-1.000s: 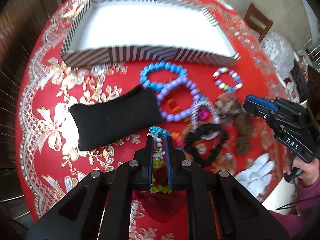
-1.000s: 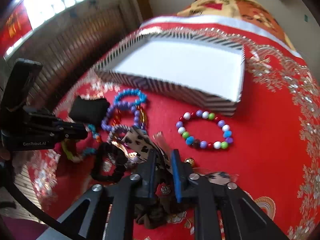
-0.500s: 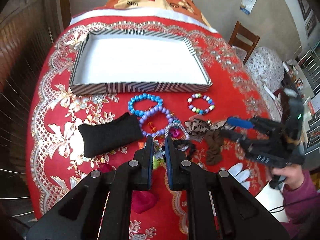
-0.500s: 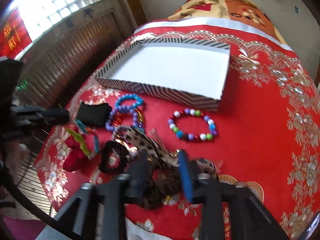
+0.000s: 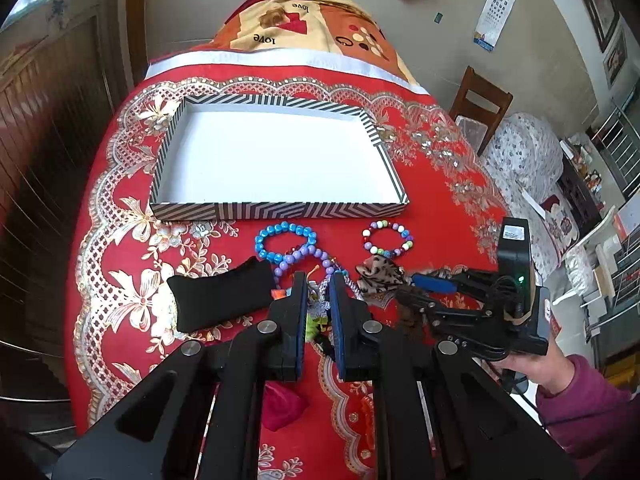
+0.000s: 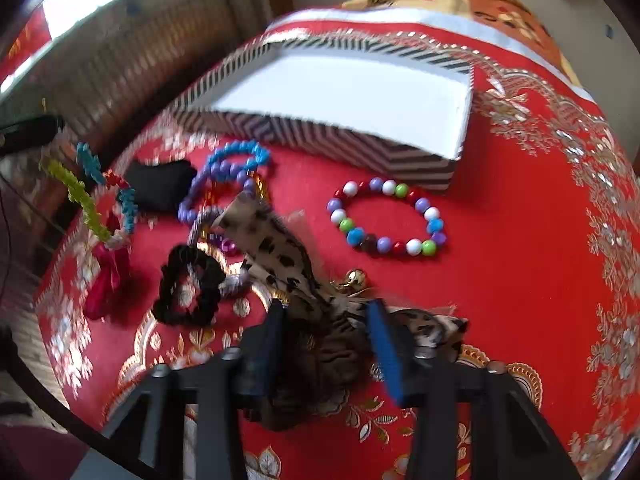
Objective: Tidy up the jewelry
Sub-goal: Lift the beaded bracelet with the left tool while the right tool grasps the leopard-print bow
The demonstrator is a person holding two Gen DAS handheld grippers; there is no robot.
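My left gripper (image 5: 318, 284) is shut on a green, blue and white beaded bracelet (image 5: 316, 314) and holds it above the table; it hangs in the air in the right wrist view (image 6: 90, 204). My right gripper (image 6: 324, 312) is open, its jaws on either side of a leopard-print bow (image 6: 280, 248) and a brown scrunchie (image 6: 320, 364). A striped tray (image 5: 276, 210) with a white floor stands behind. On the red cloth lie a blue bead bracelet (image 5: 286, 240), a purple one (image 5: 304, 258), a multicolour one (image 5: 387, 238) and a black scrunchie (image 6: 188, 286).
A black pouch (image 5: 222, 298) lies left of the bracelets. A red tassel (image 6: 106, 276) hangs under the lifted bracelet. A wooden chair (image 5: 480, 106) stands beyond the table at the right. A slatted wooden wall (image 5: 48, 128) runs along the left.
My left gripper has risen with the bracelet, lifting it off the cloth. My right gripper has opened from nearly shut and now straddles the bow and brown scrunchie.
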